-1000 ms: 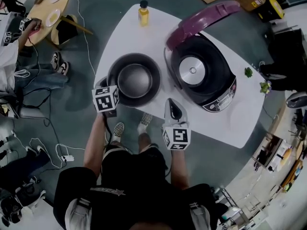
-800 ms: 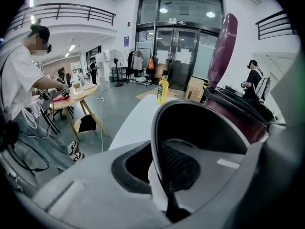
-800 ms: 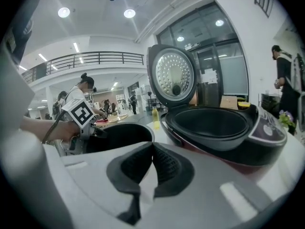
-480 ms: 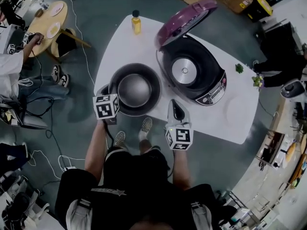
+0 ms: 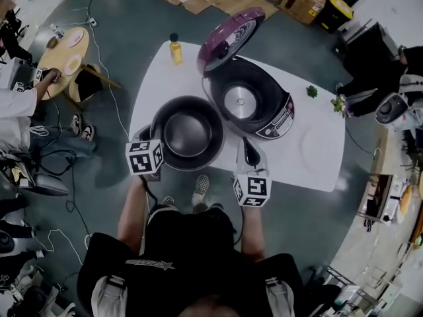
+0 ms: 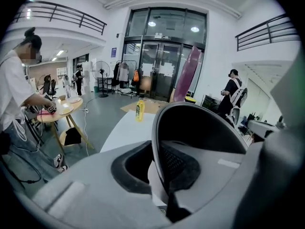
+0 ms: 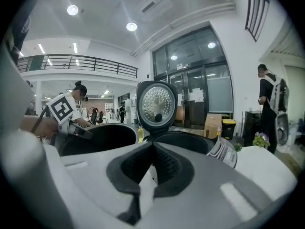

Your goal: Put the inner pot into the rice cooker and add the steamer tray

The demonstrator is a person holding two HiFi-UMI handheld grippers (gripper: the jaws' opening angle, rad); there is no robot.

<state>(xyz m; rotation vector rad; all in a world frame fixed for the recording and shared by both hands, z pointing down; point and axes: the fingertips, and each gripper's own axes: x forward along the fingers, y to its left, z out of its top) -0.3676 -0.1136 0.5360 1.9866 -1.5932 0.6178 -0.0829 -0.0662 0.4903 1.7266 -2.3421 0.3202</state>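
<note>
Far left, off the worktop point(image 5: 291, 164): a round wooden table point(image 5: 66, 51) with a seated person point(image 5: 16, 104) reaching onto it.

We see the left hand-held gripper point(image 5: 156, 152) at the near-left edge of the inner pot point(image 5: 187, 134). In the left gripper view, the left hand-held gripper point(image 6: 162, 173) is clamped on the pot's dark rim, which runs up between the pads. The pot's point(image 6: 200, 128) hollow opens to the right of the jaws. The inner pot sits upright over the left half of the worktop, mouth up, beside the rice cooker point(image 5: 264, 121) and outside it. We cannot tell whether its base touches the worktop.

A yellow bottle point(image 5: 175, 48) stands at the far-left edge of the worktop.

The rice cooker's purple lid point(image 5: 228, 38) is swung open and the well below it holds no pot. In the right gripper view we see the lid's point(image 7: 156, 104) perforated inner plate facing us.

The right hand-held gripper point(image 5: 249, 149) is at the near side of the cooker, not touching it. In its own view, the right hand-held gripper point(image 7: 151, 168) is clenched with nothing between the pads.

A green sprig point(image 5: 311, 91) lies at the far-right edge.
</note>
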